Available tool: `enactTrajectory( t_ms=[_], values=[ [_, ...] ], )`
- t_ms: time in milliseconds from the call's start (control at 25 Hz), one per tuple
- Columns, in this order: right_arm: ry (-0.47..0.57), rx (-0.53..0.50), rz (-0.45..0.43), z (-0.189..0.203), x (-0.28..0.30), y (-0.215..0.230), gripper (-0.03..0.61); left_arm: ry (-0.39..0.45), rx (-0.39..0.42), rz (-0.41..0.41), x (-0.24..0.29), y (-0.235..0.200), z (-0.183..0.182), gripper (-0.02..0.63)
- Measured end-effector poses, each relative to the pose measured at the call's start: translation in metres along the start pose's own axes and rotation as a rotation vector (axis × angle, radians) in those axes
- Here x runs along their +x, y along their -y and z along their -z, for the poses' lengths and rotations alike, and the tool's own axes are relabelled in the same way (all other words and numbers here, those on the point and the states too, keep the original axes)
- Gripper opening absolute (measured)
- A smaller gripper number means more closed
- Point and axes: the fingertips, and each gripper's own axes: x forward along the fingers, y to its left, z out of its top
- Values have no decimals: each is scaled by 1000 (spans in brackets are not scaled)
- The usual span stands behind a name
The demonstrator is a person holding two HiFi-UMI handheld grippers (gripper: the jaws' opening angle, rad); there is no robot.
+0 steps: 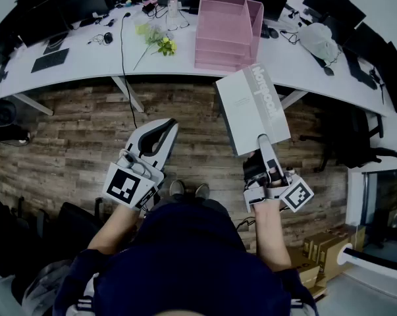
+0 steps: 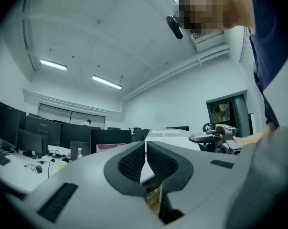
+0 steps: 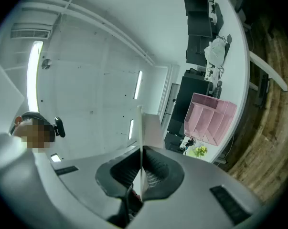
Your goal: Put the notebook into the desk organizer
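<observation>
A white notebook [image 1: 253, 107] with grey lettering hangs over the wooden floor, tilted, in front of the desk. My right gripper [image 1: 264, 141] is shut on its near edge; in the right gripper view the notebook [image 3: 142, 128] runs edge-on between the closed pads. The pink desk organizer [image 1: 228, 31] stands on the white desk [image 1: 86, 61] just beyond the notebook, and it also shows in the right gripper view [image 3: 210, 120]. My left gripper [image 1: 169, 126] is shut on nothing, to the left of the notebook and apart from it. From the left gripper [image 2: 145, 149], the notebook [image 2: 170, 132] shows beyond the jaws.
Yellow-green flowers [image 1: 160, 41], a clear bottle [image 1: 172, 4] and a black cable [image 1: 124, 51] lie left of the organizer. A white bag [image 1: 317, 39] sits to its right. Monitors line the desk's far edge. A dark office chair [image 1: 356, 137] stands at the right, with cardboard boxes [image 1: 326, 249] nearer.
</observation>
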Motion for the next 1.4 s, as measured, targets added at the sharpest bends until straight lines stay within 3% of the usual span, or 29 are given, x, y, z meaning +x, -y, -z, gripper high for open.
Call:
enactTrajectory(
  t_ms=[840,1400],
  values=[
    [-3,9,6,-8,3,8,11,-7,8,-4,10,4,1,35],
    [3,23,-11,-34,-8,22,11,-25,18,-4,43,18,6,35]
  ],
)
